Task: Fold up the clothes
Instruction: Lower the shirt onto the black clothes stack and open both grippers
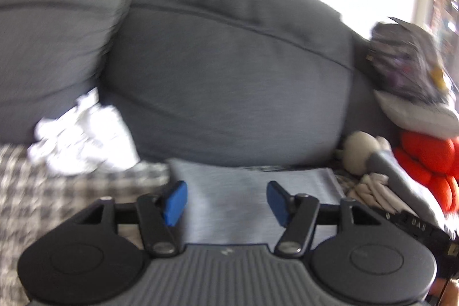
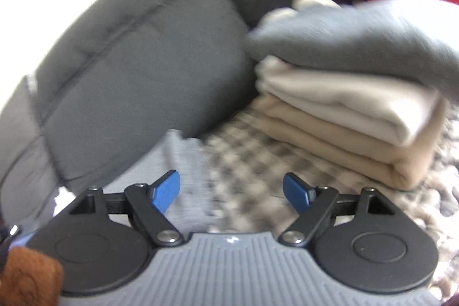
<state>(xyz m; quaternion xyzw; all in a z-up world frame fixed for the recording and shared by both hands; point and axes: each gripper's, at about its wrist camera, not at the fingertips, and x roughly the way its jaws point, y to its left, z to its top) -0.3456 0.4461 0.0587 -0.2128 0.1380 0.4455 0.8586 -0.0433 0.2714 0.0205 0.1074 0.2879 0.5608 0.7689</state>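
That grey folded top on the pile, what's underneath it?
Under the grey folded top lie a cream folded garment and a beige one, stacked on the checked blanket. Anything deeper inside the pile is covered.

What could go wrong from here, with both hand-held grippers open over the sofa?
1. The folded stack of cream and beige cloth carries a loosely draped grey garment; a bump from the right hand-held gripper might topple it.
2. The crumpled white garment sits left of the left hand-held gripper, so reaching across could ruffle the light grey folded cloth.
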